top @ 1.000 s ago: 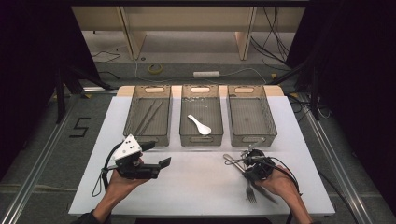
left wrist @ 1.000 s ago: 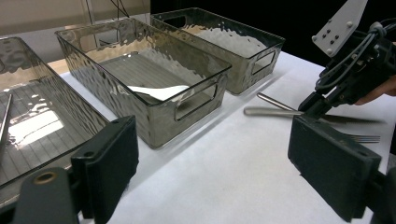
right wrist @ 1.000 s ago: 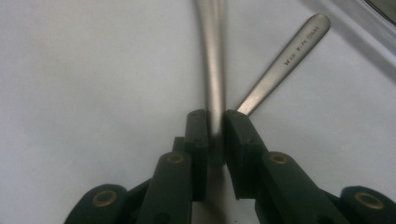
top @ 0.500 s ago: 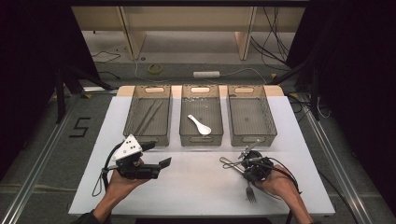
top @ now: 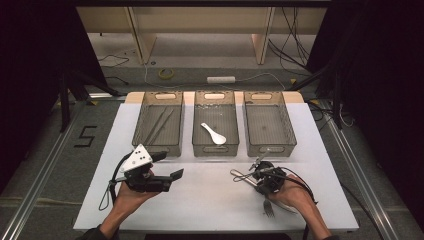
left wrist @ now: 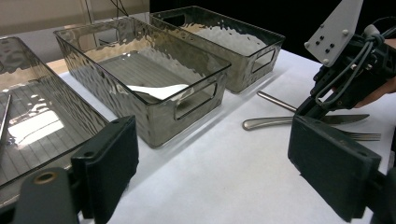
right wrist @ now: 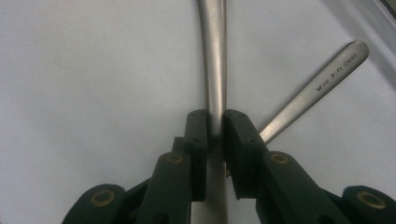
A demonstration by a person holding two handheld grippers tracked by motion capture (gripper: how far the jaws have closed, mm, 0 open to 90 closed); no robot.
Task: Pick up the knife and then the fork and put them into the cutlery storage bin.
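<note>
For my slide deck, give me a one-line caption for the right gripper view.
Right gripper clamps a steel utensil handle on the white table, a second handle angling away beside it.

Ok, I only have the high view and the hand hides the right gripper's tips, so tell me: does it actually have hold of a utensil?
Observer: Yes. In the right gripper view, the right gripper has its pads closed on a plain metal handle.
Operator: Is anything else caught in there?
Observer: No. A second handle, an engraved one, lies to the right of the jaws and is not between the pads.
Operator: And the left one?
Observer: The left gripper is open, with only the white table between its jaws.
</note>
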